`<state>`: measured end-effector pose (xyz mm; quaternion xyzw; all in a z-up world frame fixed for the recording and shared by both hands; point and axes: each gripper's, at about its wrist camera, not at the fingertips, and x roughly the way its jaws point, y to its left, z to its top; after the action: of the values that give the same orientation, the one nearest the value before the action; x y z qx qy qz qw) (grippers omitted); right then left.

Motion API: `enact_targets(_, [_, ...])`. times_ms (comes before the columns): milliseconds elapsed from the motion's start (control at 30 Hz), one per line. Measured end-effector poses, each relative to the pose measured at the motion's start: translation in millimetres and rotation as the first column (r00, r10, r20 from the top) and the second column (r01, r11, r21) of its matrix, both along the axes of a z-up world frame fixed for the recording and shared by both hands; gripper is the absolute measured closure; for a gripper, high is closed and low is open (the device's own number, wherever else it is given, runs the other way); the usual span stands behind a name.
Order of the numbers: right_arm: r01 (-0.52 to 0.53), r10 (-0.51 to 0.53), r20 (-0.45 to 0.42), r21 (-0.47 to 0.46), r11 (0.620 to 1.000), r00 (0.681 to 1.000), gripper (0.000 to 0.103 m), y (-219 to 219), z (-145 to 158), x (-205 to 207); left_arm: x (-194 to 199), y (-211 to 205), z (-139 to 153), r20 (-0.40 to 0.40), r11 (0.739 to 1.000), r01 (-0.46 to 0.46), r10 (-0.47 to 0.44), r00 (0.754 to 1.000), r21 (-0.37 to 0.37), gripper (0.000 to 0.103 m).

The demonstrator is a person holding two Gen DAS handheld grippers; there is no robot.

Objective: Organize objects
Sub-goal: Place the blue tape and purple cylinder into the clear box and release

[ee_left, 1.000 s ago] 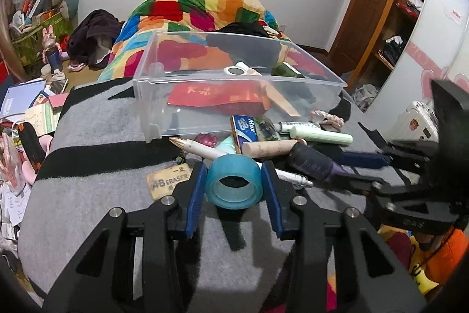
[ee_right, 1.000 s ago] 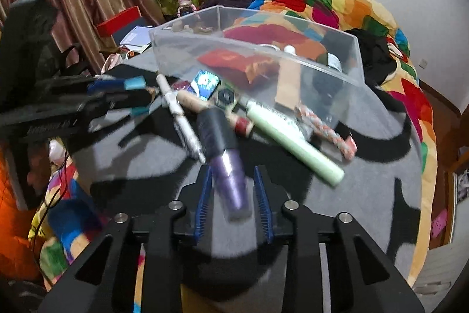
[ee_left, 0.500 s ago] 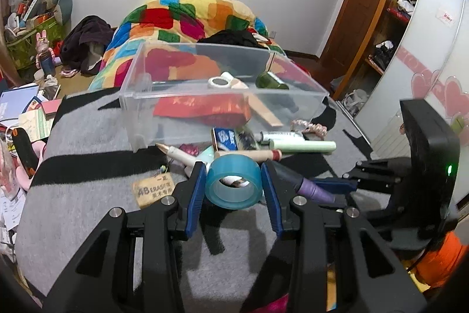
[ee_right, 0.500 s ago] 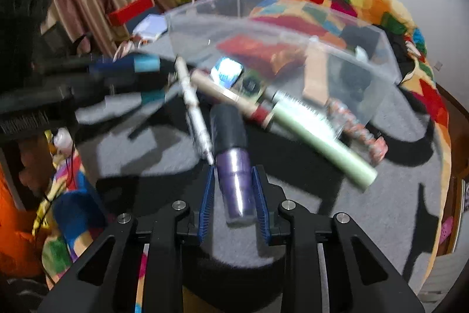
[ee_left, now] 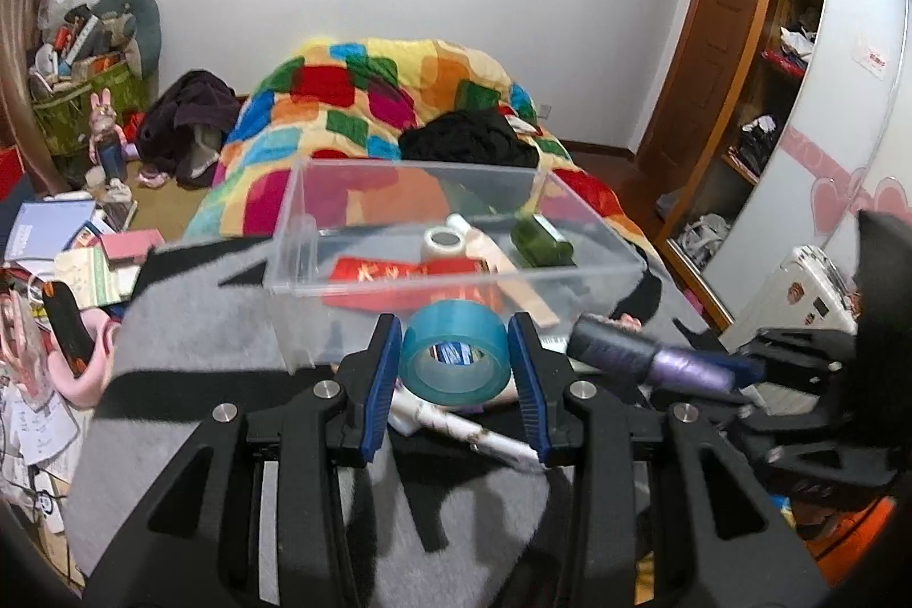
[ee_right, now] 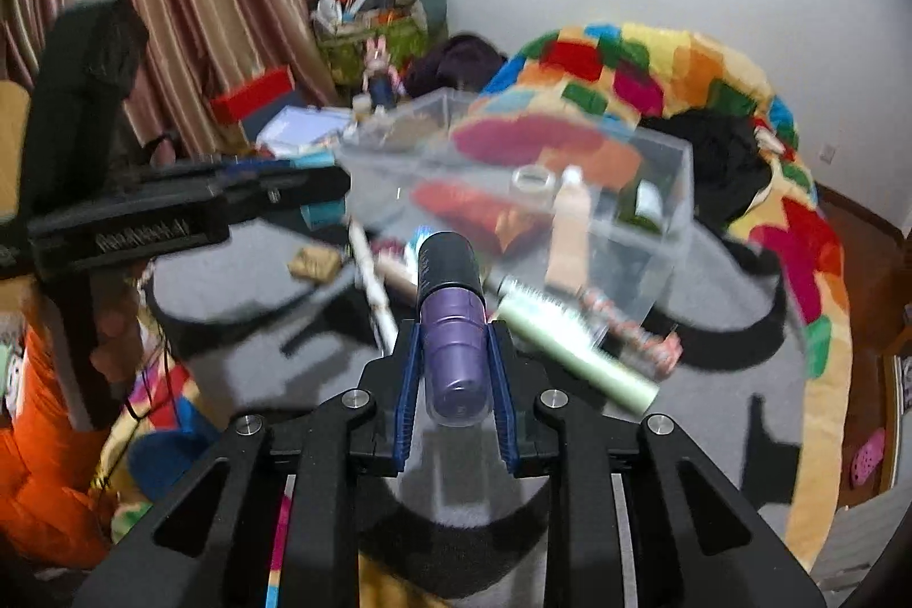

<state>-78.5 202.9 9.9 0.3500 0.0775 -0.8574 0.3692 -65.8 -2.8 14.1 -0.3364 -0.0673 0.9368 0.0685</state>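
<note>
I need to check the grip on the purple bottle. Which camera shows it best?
The right wrist view: the purple bottle sits centred between the right gripper pads, both touching it. The left wrist view shows it only side-on and blurred at the right edge.

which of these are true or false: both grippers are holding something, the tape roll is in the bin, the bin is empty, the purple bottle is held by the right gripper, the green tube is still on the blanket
1. Both grippers hold something. True: the left gripper is shut on the teal tape roll, the right gripper on the purple bottle.
2. The teal tape roll is inside the clear bin. False: it is between the left gripper's fingers, in front of the clear bin.
3. The bin is empty. False: it holds a red packet, a white tape roll and a dark green bottle, among other things.
4. The right gripper holds the purple bottle. True.
5. The pale green tube lies on the grey blanket. True, beside the bin.
</note>
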Motion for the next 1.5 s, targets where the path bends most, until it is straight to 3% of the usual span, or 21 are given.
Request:
enact_targets(200, [0.081, -0.083, -0.04, -0.055, 0.995, 0.996, 0.082, -0.2, 22.0, -23.3, -16.1, -4.8, 6.1, -0.016, 0.999, -0.043, 0.043, 0.999, -0.013, 0.065])
enact_targets(533, [0.223, -0.218, 0.082, -0.053, 0.973, 0.972, 0.082, -10.6, 2.9, -85.7, -49.7, -11.7, -5.0, 0.023, 0.995, -0.094, 0.095, 0.995, -0.018, 0.065])
enact_targets(1100, [0.217, -0.219, 0.106, 0.021, 0.976, 0.97, 0.082, -40.0, -15.9, -114.7, -90.9, -18.0, -32.3, 0.125, 0.994, -0.107, 0.105, 0.987, 0.007, 0.065])
enact_targets(1333, [0.214, -0.218, 0.096, 0.051, 0.976, 0.971, 0.082, -42.4, -19.3, -113.6, -85.2, -12.0, -29.5, 0.115, 0.996, -0.088, 0.09, 0.989, -0.017, 0.061])
enact_targets(1500, [0.214, -0.218, 0.08, 0.053, 0.975, 0.973, 0.072, -37.7, -13.5, -107.7, -76.8, -7.4, -23.5, 0.106, 0.998, -0.068, 0.069, 0.992, -0.016, 0.054])
